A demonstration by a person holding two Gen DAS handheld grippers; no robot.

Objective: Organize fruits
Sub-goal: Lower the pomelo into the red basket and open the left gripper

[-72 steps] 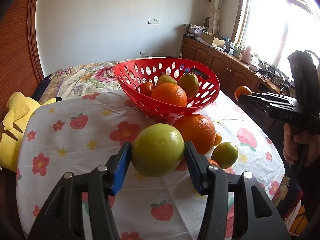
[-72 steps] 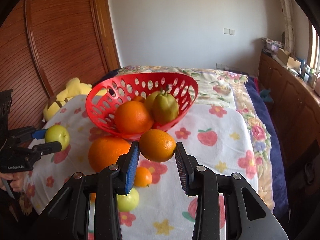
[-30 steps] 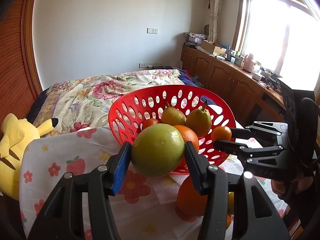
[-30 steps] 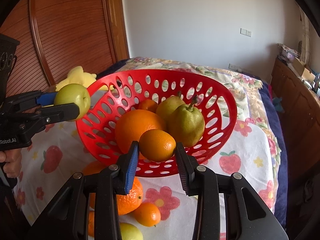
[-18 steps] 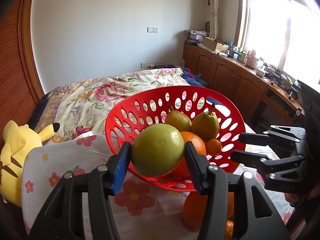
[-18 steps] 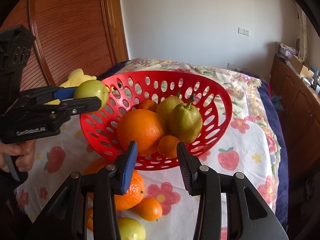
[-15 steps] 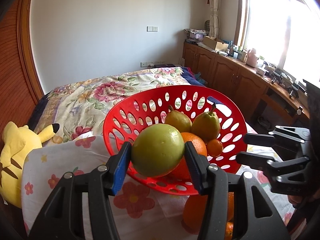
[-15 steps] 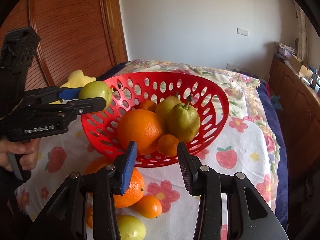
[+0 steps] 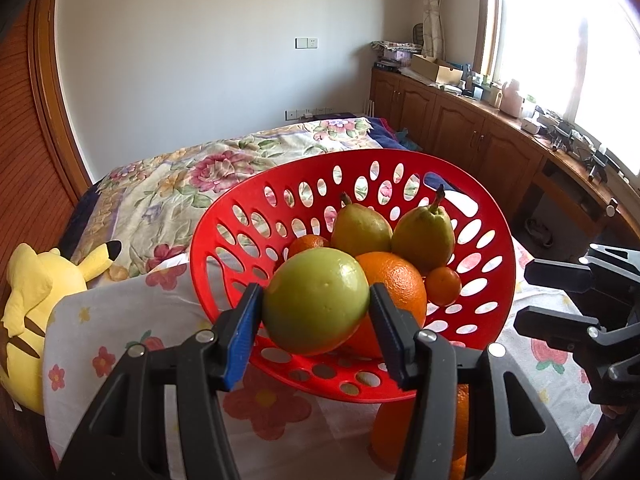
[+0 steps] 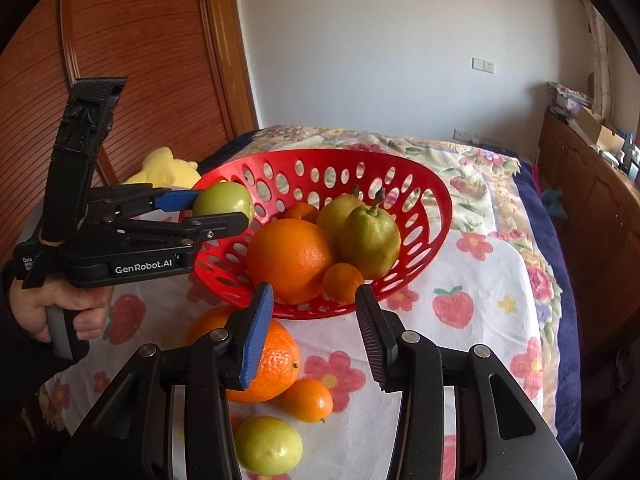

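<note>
Left gripper pinches green apple over near rim of red basket. Right gripper spread, empty, before basket holding pears, oranges.

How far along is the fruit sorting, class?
Done: two pears, a big orange and two small oranges lie in the red basket. In hand: the left gripper holds a green apple at the basket's rim; the right gripper is empty. Left: an orange, a small orange and a green fruit on the cloth.
</note>
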